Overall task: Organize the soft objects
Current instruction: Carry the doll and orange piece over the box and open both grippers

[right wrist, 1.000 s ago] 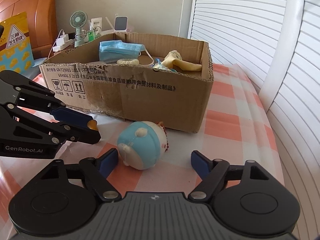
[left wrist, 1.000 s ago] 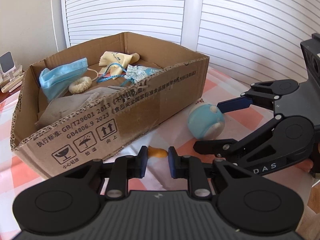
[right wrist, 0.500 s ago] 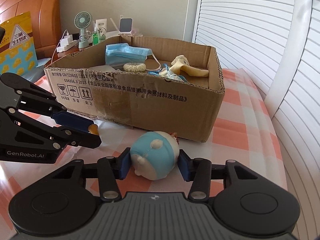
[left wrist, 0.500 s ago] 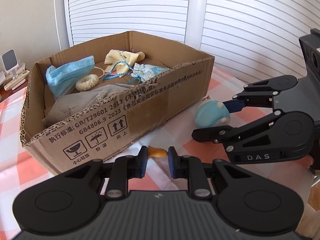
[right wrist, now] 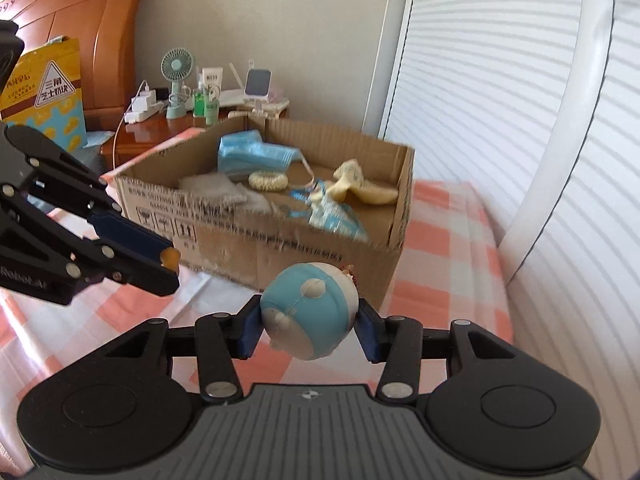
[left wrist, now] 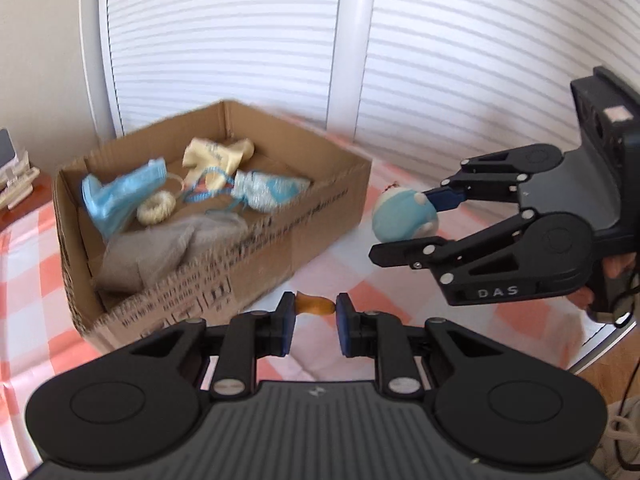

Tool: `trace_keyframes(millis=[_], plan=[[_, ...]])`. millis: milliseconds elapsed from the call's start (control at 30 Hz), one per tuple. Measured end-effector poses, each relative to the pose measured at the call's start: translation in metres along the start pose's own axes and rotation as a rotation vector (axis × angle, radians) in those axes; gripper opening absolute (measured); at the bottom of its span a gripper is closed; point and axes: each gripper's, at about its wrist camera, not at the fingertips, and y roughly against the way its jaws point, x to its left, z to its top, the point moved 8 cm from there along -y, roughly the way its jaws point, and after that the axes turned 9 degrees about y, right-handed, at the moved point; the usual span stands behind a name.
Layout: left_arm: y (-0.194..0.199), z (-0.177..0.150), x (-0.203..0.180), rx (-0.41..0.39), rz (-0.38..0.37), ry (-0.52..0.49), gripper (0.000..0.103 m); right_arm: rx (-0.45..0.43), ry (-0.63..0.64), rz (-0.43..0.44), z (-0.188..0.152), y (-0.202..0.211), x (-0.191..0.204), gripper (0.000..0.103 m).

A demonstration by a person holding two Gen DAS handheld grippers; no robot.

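My right gripper (right wrist: pixel 308 320) is shut on a round blue-and-white plush ball (right wrist: pixel 308 312) and holds it in the air in front of the cardboard box (right wrist: pixel 280 240). The same ball (left wrist: pixel 404 214) and right gripper (left wrist: pixel 416 220) show at the right of the left wrist view. My left gripper (left wrist: pixel 314 308) is shut on a small orange soft piece (left wrist: pixel 314 305), just off the box's near corner (left wrist: pixel 224 292). The box holds a blue face mask (left wrist: pixel 124 196), a cream scrunchie (left wrist: pixel 157 208), grey cloth (left wrist: pixel 168 248), a pale yellow cloth (left wrist: pixel 218 156) and a light blue pouch (left wrist: pixel 268 192).
The box stands on a bed with an orange-and-white checked cover (right wrist: pixel 440 248). White slatted doors (right wrist: pixel 500 80) rise to the right. A wooden bedside table (right wrist: pixel 160 128) behind the box carries a green fan (right wrist: pixel 176 76), bottles and a charger. A wooden headboard (right wrist: pixel 100 20) is at far left.
The right gripper closed on the plush ball and lifted it off the cover. Both grippers have risen, so the box now sits lower and farther in both views.
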Motion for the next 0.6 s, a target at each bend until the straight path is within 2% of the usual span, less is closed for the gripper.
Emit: trace_keyframes(millis=[133,233,367,433,467,500,533,567,600], plan=[[0.016,0.029,-0.002,-0.062,0.011,-0.035,0.02,-0.044,0.006,-0.005,0.015,0.012,-0.008,0.053],[0.014,0.055,0.003,-0.108,0.047,-0.058,0.02,-0.065,0.004,-0.012,0.022,0.016,-0.012,0.053],[-0.009,0.087,0.022,-0.118,0.097,-0.039,0.02,-0.077,-0.001,-0.011,0.027,0.016,-0.013,0.053],[-0.026,0.1,0.037,-0.114,0.146,-0.024,0.024,-0.078,-0.005,-0.012,0.029,0.016,-0.013,0.053],[-0.034,0.103,0.045,-0.106,0.177,-0.015,0.033,-0.078,-0.007,-0.009,0.029,0.016,-0.013,0.053],[-0.041,0.105,0.051,-0.102,0.204,-0.003,0.053,-0.079,-0.009,-0.01,0.03,0.015,-0.014,0.053],[-0.046,0.105,0.058,-0.101,0.23,0.011,0.067,-0.079,-0.008,-0.009,0.031,0.014,-0.014,0.053],[-0.049,0.106,0.061,-0.103,0.242,0.014,0.089,-0.079,-0.007,-0.01,0.032,0.014,-0.014,0.053],[-0.048,0.105,0.065,-0.121,0.256,0.019,0.096,-0.08,-0.006,-0.012,0.033,0.013,-0.015,0.053]])
